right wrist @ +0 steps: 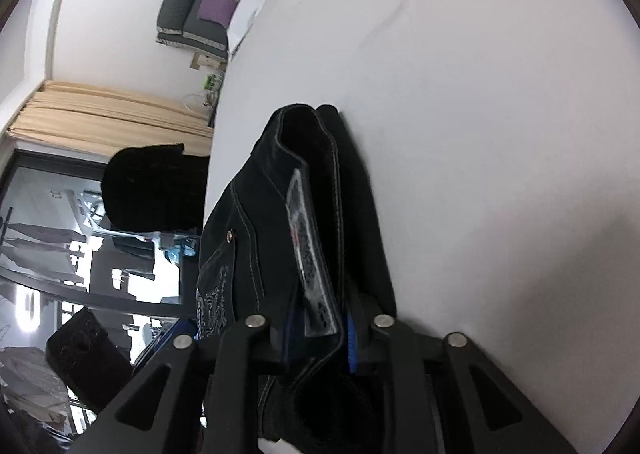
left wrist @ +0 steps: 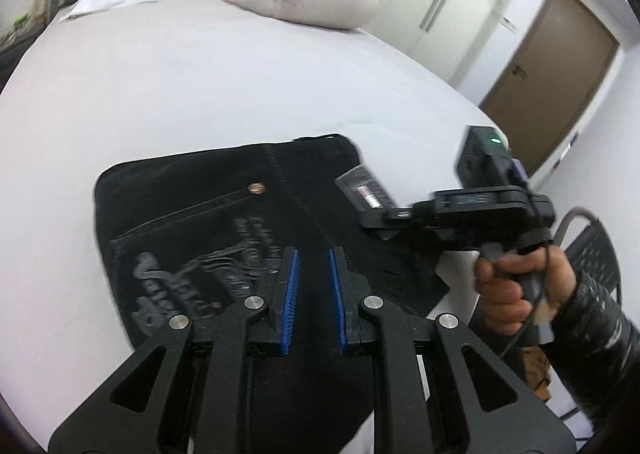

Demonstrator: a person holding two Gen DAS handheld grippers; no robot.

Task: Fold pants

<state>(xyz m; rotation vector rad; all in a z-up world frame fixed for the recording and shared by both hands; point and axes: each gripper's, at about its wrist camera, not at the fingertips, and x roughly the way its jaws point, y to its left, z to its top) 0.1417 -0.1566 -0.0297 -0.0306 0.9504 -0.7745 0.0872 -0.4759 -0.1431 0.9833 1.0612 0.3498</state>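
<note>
Two tongs: left tongs point(left wrist: 312, 278) parted above folded pants point(left wrist: 224, 221), right tongs point(right wrist: 320, 338) clamping their edge.

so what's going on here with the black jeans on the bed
A person is folding a pair of black denim pants on a white-sheeted bed, holding a claw in each hand. The right claw is shut on the pants' edge, beside a clear plastic tag, lifting that side off the bed. The left claw hovers open over the pants, gripping nothing. The pants already look folded into a compact bundle.
</note>
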